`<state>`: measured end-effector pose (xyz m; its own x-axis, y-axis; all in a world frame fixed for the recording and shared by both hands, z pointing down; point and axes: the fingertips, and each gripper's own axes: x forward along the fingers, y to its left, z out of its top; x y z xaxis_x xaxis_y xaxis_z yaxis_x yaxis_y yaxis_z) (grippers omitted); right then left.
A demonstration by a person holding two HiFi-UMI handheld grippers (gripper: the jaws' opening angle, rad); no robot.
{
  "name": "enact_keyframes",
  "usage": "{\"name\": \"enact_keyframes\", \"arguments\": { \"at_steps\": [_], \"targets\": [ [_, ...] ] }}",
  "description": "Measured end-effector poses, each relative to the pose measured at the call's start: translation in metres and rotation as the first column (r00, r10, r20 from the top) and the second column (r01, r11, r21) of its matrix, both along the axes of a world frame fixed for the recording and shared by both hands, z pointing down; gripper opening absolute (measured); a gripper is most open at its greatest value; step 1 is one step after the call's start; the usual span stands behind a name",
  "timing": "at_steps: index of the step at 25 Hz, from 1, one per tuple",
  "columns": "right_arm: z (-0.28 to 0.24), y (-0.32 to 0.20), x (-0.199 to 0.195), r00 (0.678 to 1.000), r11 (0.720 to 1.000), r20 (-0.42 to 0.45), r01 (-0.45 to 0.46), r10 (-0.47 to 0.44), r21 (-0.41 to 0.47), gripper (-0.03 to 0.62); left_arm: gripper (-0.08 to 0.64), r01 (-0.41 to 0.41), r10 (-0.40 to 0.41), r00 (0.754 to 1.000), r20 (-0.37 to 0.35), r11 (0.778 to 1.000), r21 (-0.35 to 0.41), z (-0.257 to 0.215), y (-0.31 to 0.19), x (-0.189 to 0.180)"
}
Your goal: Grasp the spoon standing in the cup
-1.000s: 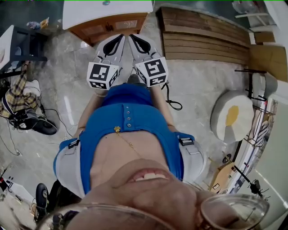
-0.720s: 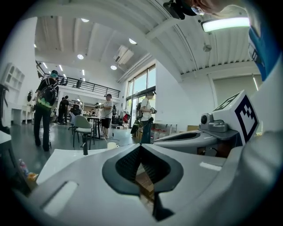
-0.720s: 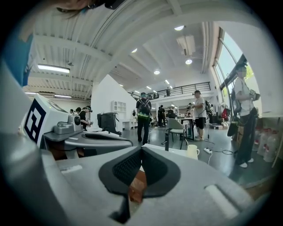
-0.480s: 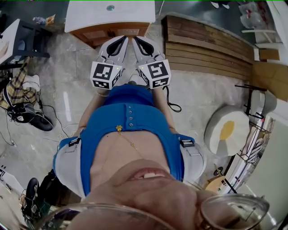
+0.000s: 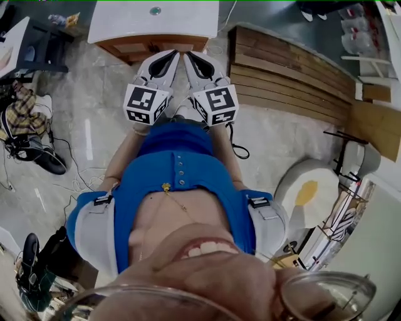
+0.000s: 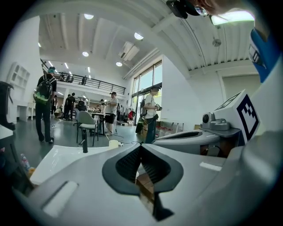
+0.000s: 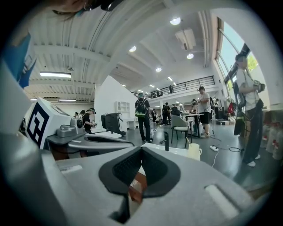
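Compared with one second ago, the white table (image 5: 125,25) has come a little more into the head view. The cup (image 5: 155,10) on it now shows whole near the top edge. The round white and yellow cushion (image 5: 307,188) has slid lower on the right side. The two grippers are held as before, close in front of the person's blue shirt (image 5: 178,169).

The left gripper (image 5: 169,55) and the right gripper (image 5: 190,56) lie side by side, almost touching, and both point toward the table. Their marker cubes are turned up to the camera. In the left gripper view the left gripper (image 6: 141,148) is clenched: its dark pads meet at the tips and nothing is between them. In the right gripper view the right gripper (image 7: 141,149) is clenched in the same way and is also empty.

The cup (image 7: 194,151) stands on the far part of the table, well apart from both grippers. The spoon (image 7: 187,140) stands in it; only a thin handle is seen, leaning a little to the left above the rim. A black tap (image 7: 166,143) stands upright on the table just beside the cup. In the left gripper view the same cup (image 6: 114,143) is to the right of the tap (image 6: 84,143).

Wooden planks (image 5: 294,75) lie on the floor to the right of the table. Several people (image 7: 143,115) stand further back in the hall, near a chair (image 6: 86,121).
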<state>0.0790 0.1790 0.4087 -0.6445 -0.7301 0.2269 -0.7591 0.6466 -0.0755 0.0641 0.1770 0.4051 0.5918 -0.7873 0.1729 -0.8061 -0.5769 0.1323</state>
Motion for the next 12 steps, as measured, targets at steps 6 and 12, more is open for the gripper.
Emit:
{"name": "enact_keyframes", "arguments": {
  "at_steps": [6,12],
  "targets": [
    [0.008,-0.030,-0.006,0.999,0.999,0.004,-0.044,0.044,-0.006,-0.002,-0.008,-0.013,0.013,1.000,0.009,1.000,0.023,-0.005,-0.027,-0.016],
    [0.000,-0.074,-0.021,0.995,0.995,-0.019,-0.100,0.100,0.022,0.000,-0.008,-0.061,0.062,0.998,-0.026,0.997,0.056,-0.011,-0.073,-0.036]
  ]
}}
